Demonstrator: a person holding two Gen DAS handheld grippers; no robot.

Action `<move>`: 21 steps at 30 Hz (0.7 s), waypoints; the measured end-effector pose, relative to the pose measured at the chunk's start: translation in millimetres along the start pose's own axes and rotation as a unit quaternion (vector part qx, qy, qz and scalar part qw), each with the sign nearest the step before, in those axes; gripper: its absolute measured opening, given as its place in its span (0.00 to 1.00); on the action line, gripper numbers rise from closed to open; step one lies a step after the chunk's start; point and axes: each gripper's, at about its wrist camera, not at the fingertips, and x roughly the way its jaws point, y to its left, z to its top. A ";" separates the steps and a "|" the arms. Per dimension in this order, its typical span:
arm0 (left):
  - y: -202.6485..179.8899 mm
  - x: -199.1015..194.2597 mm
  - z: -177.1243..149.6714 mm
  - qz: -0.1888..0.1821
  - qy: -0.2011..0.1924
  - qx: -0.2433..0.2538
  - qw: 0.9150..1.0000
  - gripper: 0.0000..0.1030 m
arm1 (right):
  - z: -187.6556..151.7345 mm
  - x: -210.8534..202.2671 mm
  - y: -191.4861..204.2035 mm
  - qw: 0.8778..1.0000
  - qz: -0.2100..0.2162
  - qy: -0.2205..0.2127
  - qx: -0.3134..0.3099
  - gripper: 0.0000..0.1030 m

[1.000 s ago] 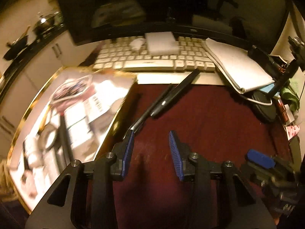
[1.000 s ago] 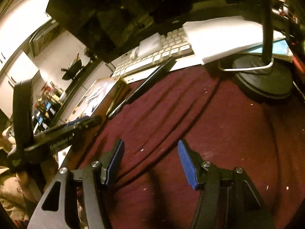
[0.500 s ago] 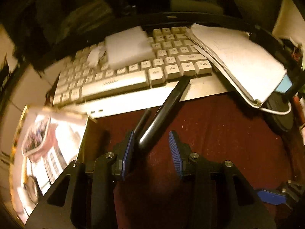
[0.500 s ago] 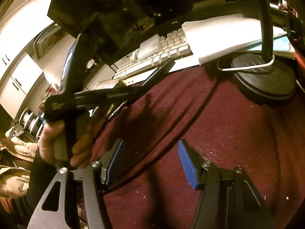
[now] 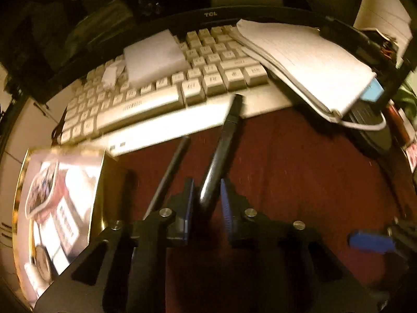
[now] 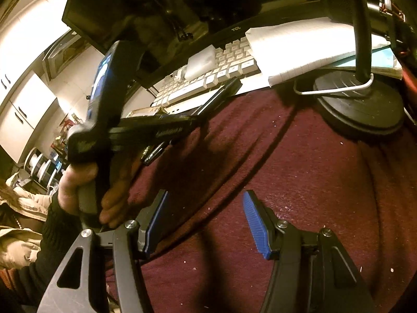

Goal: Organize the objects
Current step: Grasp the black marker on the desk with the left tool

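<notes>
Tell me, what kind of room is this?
Probably a desk at home, in or beside a kitchen. A white keyboard sits under a dark monitor, an open notebook lies on its right end, and white cupboards with stacked dishes show in the right wrist view.

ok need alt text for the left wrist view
The left gripper, whose jaws have just been closing, brackets the near end of a thick black pen lying on a maroon cloth. A white keyboard sits beyond.
</notes>
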 end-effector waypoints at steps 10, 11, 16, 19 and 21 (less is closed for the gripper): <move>20.8 -35.7 -56.4 -0.038 0.027 -0.056 0.997 0.14 | 1.1 3.1 1.7 1.000 -0.012 0.002 -0.006 0.57; 14.6 -37.4 -57.1 -0.036 0.029 -0.059 0.997 0.14 | 1.0 3.5 1.8 1.000 -0.013 0.002 -0.007 0.57; 11.7 -27.9 -45.0 -0.038 0.012 -0.066 0.997 0.14 | 1.6 4.3 1.7 1.000 -0.016 0.001 -0.007 0.57; 11.3 -23.4 -45.2 -0.025 0.006 -0.070 0.997 0.14 | 1.9 4.3 0.5 1.000 -0.017 -0.001 -0.003 0.57; 13.9 -29.0 -52.3 -0.028 0.005 -0.075 0.997 0.14 | 2.2 4.5 0.4 1.000 -0.018 -0.001 -0.003 0.57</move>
